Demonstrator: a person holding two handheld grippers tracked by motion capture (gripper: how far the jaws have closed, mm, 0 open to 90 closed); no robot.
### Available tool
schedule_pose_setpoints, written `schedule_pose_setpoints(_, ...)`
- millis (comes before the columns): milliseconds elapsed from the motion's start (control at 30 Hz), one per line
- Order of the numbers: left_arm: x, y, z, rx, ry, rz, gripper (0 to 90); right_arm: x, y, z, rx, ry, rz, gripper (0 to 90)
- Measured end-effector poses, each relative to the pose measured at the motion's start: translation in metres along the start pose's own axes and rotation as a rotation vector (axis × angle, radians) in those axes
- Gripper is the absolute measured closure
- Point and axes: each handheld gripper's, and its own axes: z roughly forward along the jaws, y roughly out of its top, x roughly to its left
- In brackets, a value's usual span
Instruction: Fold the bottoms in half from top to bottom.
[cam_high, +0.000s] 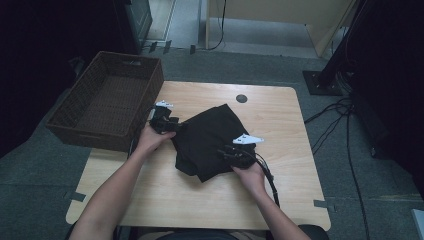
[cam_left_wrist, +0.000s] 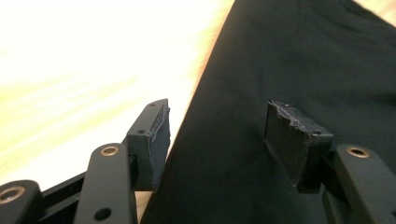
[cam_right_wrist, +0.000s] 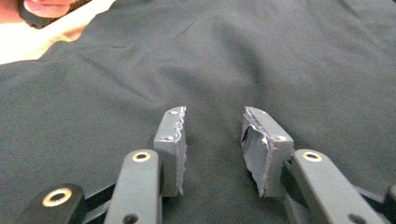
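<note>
**Black cloth on the table, a gripper at each side**

We start with the wooden table (cam_high: 280, 195), pale and square-cornered, standing on a grey floor (cam_high: 30, 190). A round dark plug (cam_high: 241, 98) sits in the tabletop near its far edge.

Next in size we see the brown woven basket (cam_high: 75, 117), which stands at the table's far left corner and hangs partly over the edge. Its inside looks bare.

Then comes the black cloth (cam_high: 210, 135), folded into a rough bundle and lying flat near the middle of the table, just right of the basket. In the left gripper view its straight edge (cam_left_wrist: 205, 79) runs across the bright wood, and in the right gripper view the cloth (cam_right_wrist: 261, 60) spreads under and beyond the jaws, with soft wrinkles.

We hold the left gripper (cam_high: 167, 122) at the cloth's left edge. Its jaws stand wide apart, one over the bare wood and one over the cloth, so that they straddle the edge without closing on it.

We hold the right gripper (cam_high: 232, 152) at the cloth's near right side. Its jaws are parted by a narrower gap and hover just over the fabric, with nothing pinched between them.

Black cables (cam_high: 270, 175) trail from the right gripper toward the table's near edge.
</note>
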Motion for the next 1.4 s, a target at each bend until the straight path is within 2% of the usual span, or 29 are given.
schedule_pose_setpoints(133, 0.001, -0.003, 0.006, 0.033, 0.012, 0.007, 40.2, -0.001, 0.000, 0.000, 0.003, -0.002, -0.009, 60.0)
schedule_pose_setpoints(367, 0.003, -0.005, 0.010, 0.032, 0.001, 0.011, 41.3, 0.000, 0.000, 0.000, 0.003, -0.003, -0.014, 60.1)
schedule_pose_setpoints(467, 0.005, -0.004, 0.013, 0.007, -0.008, -0.005, 41.7, -0.001, 0.000, 0.001, 0.001, -0.006, -0.026, 60.5)
schedule_pose_setpoints(533, 0.006, -0.004, 0.013, 0.009, -0.019, -0.003, 43.0, -0.002, 0.001, 0.002, -0.003, -0.003, -0.023, 60.7)
schedule_pose_setpoints(600, 0.002, 0.002, 0.017, 0.040, -0.035, 0.002, 45.5, -0.004, 0.001, 0.003, -0.006, -0.003, -0.018, 61.0)
schedule_pose_setpoints(633, 0.000, 0.003, 0.019, 0.053, -0.037, 0.021, 46.1, -0.004, 0.001, 0.003, -0.009, -0.004, -0.019, 61.1)
schedule_pose_setpoints(700, -0.004, 0.005, 0.021, 0.072, -0.033, 0.054, 50.2, -0.006, 0.001, 0.004, -0.012, -0.006, -0.018, 61.7)
schedule_pose_setpoints(767, -0.005, 0.004, 0.021, 0.082, -0.060, 0.047, 58.4, -0.009, 0.001, 0.006, -0.019, -0.002, -0.014, 62.2)
schedule_pose_setpoints(833, -0.004, 0.002, 0.019, 0.098, -0.071, 0.046, 70.5, -0.012, 0.002, 0.007, -0.027, -0.001, -0.010, 62.7)
schedule_pose_setpoints(933, -0.002, 0.001, 0.015, 0.123, -0.074, 0.041, 76.1, -0.017, 0.007, 0.009, -0.004, 0.007, -0.016, 62.7)
schedule_pose_setpoints(1033, -0.003, -0.003, 0.011, 0.114, -0.066, 0.035, 78.8, -0.021, 0.014, 0.013, 0.016, 0.011, -0.019, 62.7)
schedule_pose_setpoints(1133, -0.002, -0.009, 0.005, 0.095, -0.051, 0.018, 76.7, -0.025, 0.017, 0.016, 0.008, 0.014, -0.009, 62.5)
schedule_pose_setpoints(1233, 0.002, -0.007, 0.002, 0.076, -0.017, -0.003, 59.2, -0.028, 0.018, 0.018, 0.005, 0.028, 0.005, 62.1)
schedule_pose_setpoints(1300, 0.003, -0.002, 0.003, 0.064, 0.001, -0.020, 50.9, -0.027, 0.020, 0.017, 0.012, 0.020, 0.001, 61.3)
schedule_pose_setpoints(1367, 0.004, 0.000, 0.004, 0.064, 0.001, -0.025, 45.7, -0.026, 0.021, 0.016, 0.015, 0.013, -0.014, 61.0)
schedule_pose_setpoints(1400, 0.005, 0.005, 0.008, 0.083, 0.012, -0.020, 43.7, -0.025, 0.021, 0.016, 0.015, 0.013, -0.015, 60.8)
